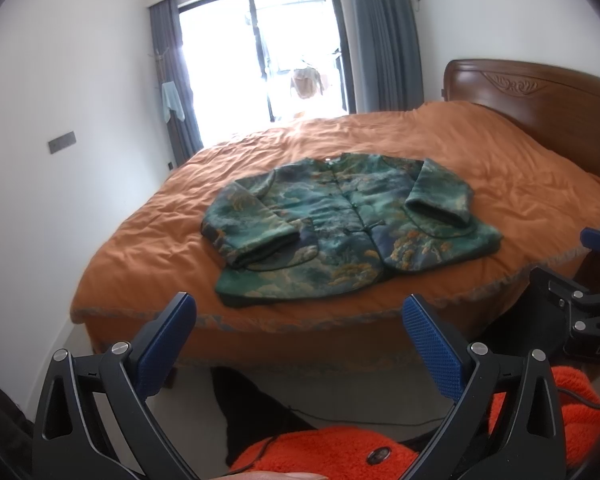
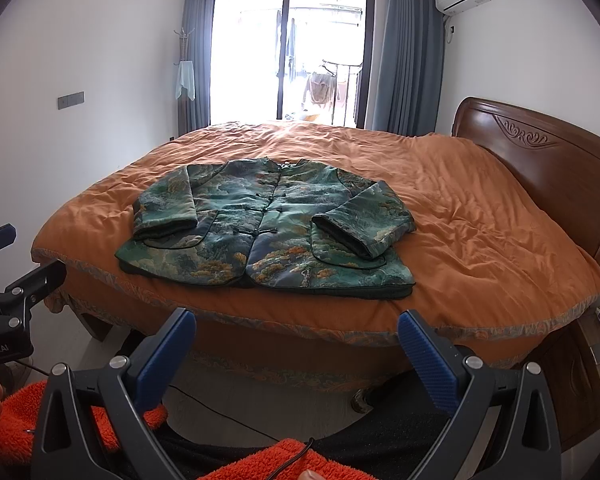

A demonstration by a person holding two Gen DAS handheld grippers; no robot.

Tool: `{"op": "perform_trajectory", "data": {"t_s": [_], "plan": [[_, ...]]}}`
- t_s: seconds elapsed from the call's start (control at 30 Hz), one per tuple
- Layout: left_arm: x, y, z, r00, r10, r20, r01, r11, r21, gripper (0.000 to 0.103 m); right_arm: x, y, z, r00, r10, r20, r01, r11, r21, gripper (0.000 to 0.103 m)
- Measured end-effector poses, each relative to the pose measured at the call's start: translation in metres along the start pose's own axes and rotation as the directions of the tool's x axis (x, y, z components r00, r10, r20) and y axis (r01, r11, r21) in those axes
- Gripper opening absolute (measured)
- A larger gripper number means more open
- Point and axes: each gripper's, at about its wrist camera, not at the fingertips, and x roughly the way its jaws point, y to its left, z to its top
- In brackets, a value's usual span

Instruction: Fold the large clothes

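Note:
A green patterned padded jacket (image 1: 340, 216) lies flat and buttoned, front up, on the orange bed cover (image 1: 480, 168), near the front edge. Both sleeves are bent in over its front. It also shows in the right wrist view (image 2: 268, 224). My left gripper (image 1: 300, 336) is open and empty, held off the bed in front of the jacket's hem. My right gripper (image 2: 296, 344) is open and empty, also short of the bed's front edge. Part of the right gripper shows at the right edge of the left wrist view (image 1: 592, 292), and part of the left one at the left edge of the right wrist view (image 2: 12, 292).
A wooden headboard (image 2: 540, 160) stands at the right end of the bed. A nightstand (image 2: 580, 376) sits at the lower right. A glass door with grey curtains (image 2: 288, 56) is behind the bed. The person's orange fleece sleeves (image 1: 340, 452) are below the grippers. A cable (image 2: 228, 420) lies on the floor.

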Motion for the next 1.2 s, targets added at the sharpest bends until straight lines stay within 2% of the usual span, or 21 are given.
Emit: {"op": "perform_trajectory", "data": {"t_s": [0.57, 1.2], "plan": [[0.0, 0.001, 0.001, 1.0, 0.007, 0.006, -0.007, 1.0, 0.004, 0.103, -0.001, 0.0, 0.0, 1.0, -0.007, 0.007, 0.007, 1.0, -0.015, 0.103], [0.033, 0.038, 0.016, 1.0, 0.027, 0.001, -0.027, 1.0, -0.01, 0.103, 0.001, -0.002, -0.001, 1.0, -0.005, 0.002, 0.005, 1.0, -0.01, 0.103]]}}
